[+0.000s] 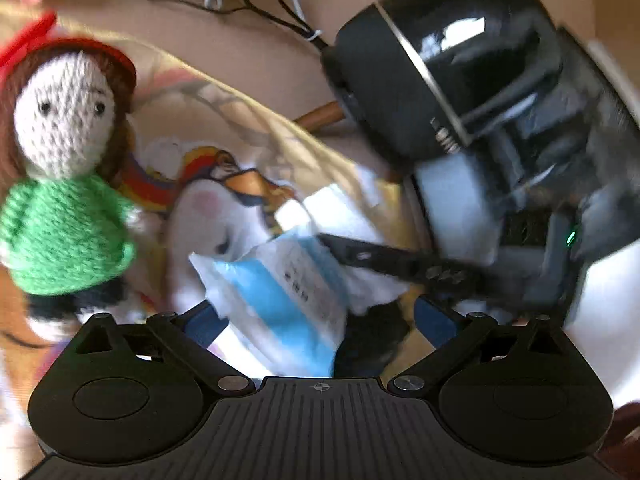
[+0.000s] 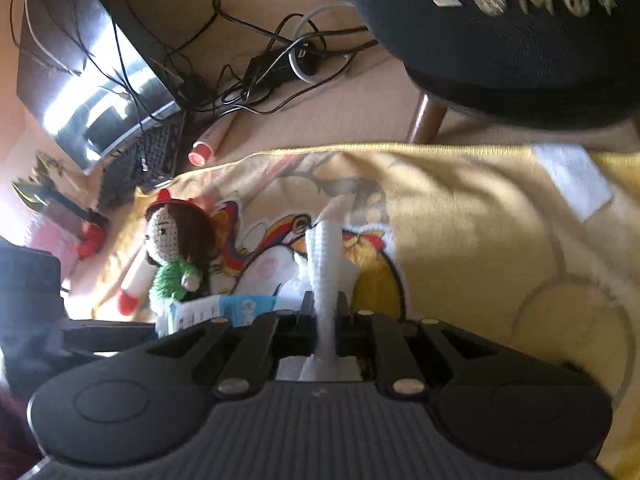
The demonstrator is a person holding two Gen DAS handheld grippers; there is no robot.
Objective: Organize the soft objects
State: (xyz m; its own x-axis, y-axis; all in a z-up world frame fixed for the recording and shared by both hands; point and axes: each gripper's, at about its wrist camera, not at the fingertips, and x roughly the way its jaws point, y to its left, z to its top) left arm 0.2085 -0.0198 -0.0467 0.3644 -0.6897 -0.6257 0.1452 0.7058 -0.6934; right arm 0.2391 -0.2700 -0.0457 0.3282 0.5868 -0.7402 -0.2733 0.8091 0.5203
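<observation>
So the right gripper is pinching a strip of white knitted fabric, jaws pressed together on it, and the strip is standing up stiff between them. My guess is you're holding it taut so it isn't flopping back into the pile. In the left wrist view your left gripper is sitting with its jaws spread wide around a blue and white tissue pack, not clamping it as far as I can tell; the pack is lying between the blue pads, tilted, with the other gripper's dark finger poking in just above it.

All of this is lying on a yellow printed cloth with a rainbow cartoon on it. The crochet doll in the green sweater and red hat is standing near the cloth's left edge, propped upright, probably already sorted. A white plush toy with a pink cheek is lying beside it, touching the tissue pack.

Past the cloth's far edge there's a tangle of cables, a red-capped marker and a black speaker.

Writing-wise: the speaker's buttons are showing a minus, some round symbols and a plus, seen upside down. The pack's print is too blurred to read.
</observation>
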